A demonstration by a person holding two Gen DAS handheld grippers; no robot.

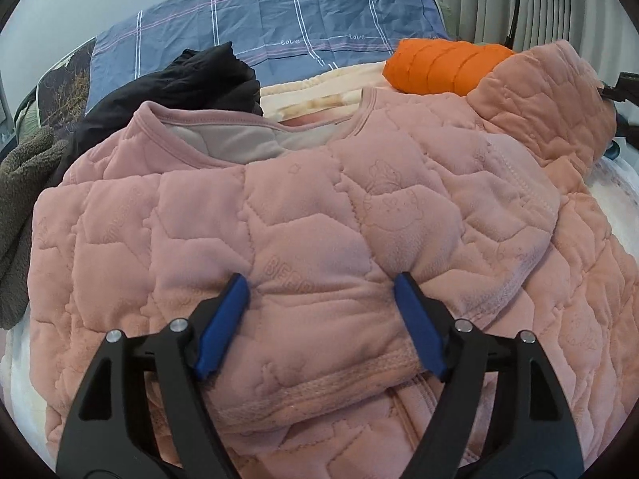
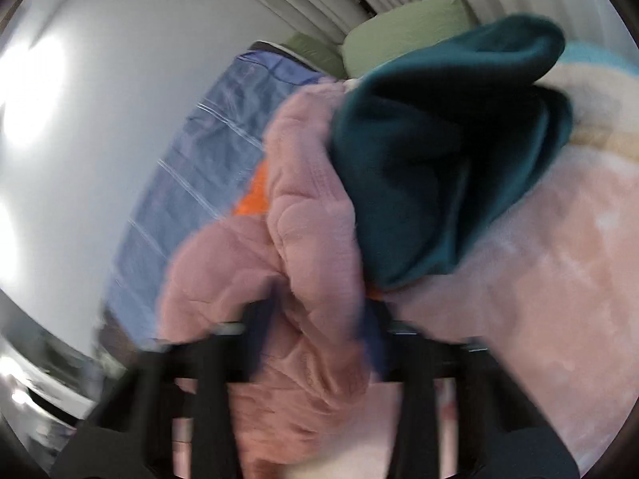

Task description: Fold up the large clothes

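A pink quilted jacket [image 1: 303,207] lies spread on the bed, neckline away from me. One sleeve is folded across its front, and its cuff [image 1: 319,375] lies between the blue pads [image 1: 223,331] of my left gripper [image 1: 321,279], which stands wide open on the fabric. The other sleeve [image 1: 551,92] is raised at the upper right. In the blurred right wrist view, that pink sleeve [image 2: 303,215] runs up between the fingers of my right gripper [image 2: 315,315], which is shut on it.
An orange garment [image 1: 443,66], a black garment [image 1: 179,88] and a grey-brown fleece [image 1: 24,183] lie around the jacket on the bed. A blue plaid sheet [image 1: 279,12] covers the far end. A dark teal garment [image 2: 439,159] lies beside the raised sleeve.
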